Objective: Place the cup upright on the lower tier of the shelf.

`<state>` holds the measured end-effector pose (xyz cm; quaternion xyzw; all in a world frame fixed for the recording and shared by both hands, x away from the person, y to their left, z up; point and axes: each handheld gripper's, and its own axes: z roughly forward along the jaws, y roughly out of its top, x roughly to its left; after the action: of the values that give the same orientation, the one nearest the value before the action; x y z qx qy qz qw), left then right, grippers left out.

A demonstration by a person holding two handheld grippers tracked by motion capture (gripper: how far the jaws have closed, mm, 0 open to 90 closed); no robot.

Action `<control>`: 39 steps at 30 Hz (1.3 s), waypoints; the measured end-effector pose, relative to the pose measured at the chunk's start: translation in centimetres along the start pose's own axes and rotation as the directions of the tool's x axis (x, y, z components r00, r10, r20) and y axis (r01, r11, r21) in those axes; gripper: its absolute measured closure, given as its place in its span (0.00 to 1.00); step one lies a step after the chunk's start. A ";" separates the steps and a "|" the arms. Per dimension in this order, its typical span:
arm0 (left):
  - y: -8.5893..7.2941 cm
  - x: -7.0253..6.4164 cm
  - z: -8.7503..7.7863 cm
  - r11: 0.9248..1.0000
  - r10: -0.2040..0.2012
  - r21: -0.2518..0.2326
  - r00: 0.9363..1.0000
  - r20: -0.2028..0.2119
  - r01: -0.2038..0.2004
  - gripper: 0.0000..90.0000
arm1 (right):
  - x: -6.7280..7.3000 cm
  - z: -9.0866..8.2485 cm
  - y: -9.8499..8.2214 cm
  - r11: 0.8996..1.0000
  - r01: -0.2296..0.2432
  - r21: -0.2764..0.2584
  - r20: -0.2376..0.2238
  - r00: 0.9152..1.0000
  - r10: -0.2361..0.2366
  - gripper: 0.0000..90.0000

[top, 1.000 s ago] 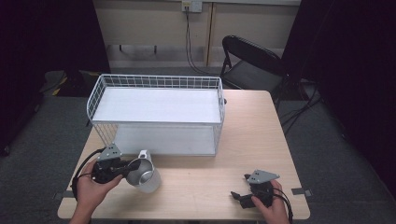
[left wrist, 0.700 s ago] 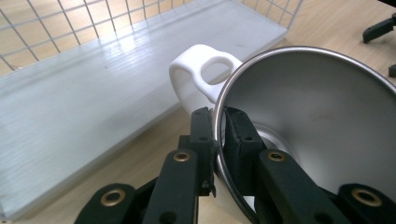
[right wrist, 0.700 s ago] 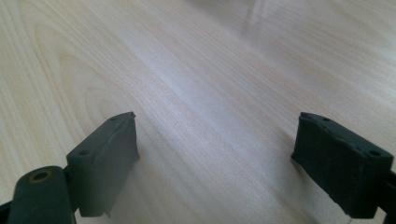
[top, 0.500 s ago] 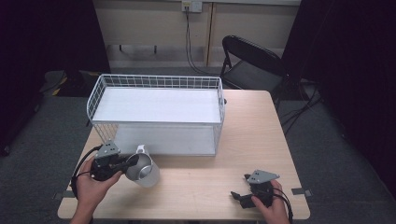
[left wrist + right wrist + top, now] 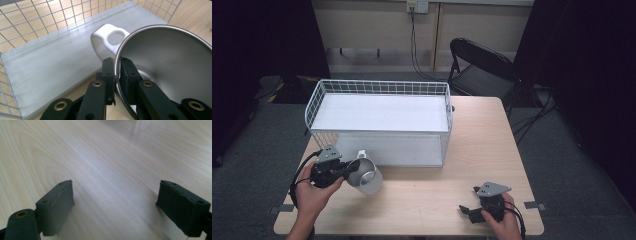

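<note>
My left gripper (image 5: 117,75) pinches the rim of a steel cup (image 5: 366,176) with a white handle (image 5: 106,40), held tilted just above the bench (image 5: 472,165) in front of the white wire basket (image 5: 379,117). The cup is empty. My right gripper (image 5: 115,202) rests spread on bare bench near the front edge.

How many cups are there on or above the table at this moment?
1. A steel cup with a white handle, near the table's front left, before the wire basket, its rim clamped by the left gripper. No others visible.
</note>
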<state>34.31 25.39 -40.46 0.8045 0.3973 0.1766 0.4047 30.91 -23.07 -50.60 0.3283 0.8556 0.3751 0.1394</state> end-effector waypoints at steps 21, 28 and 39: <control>1.3 0.7 0.5 1.000 -0.018 -0.013 0.999 -0.051 0.017 0.92 | 0.0 0.0 0.0 1.000 0.001 0.000 0.000 1.000 -0.001 0.15; 1.9 0.7 0.7 1.000 -0.022 -0.019 0.998 -0.062 0.021 0.92 | 0.0 0.0 0.0 1.000 0.001 0.000 0.000 1.000 -0.001 0.15; 2.3 0.8 1.3 0.999 -0.033 -0.032 0.996 -0.087 0.030 0.92 | 0.0 0.0 0.0 1.000 0.001 0.000 -0.001 1.000 -0.001 0.15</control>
<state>36.75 24.57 -39.44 0.7834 0.4245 0.2112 0.4018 30.93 -23.08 -50.61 0.3275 0.8559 0.3752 0.1394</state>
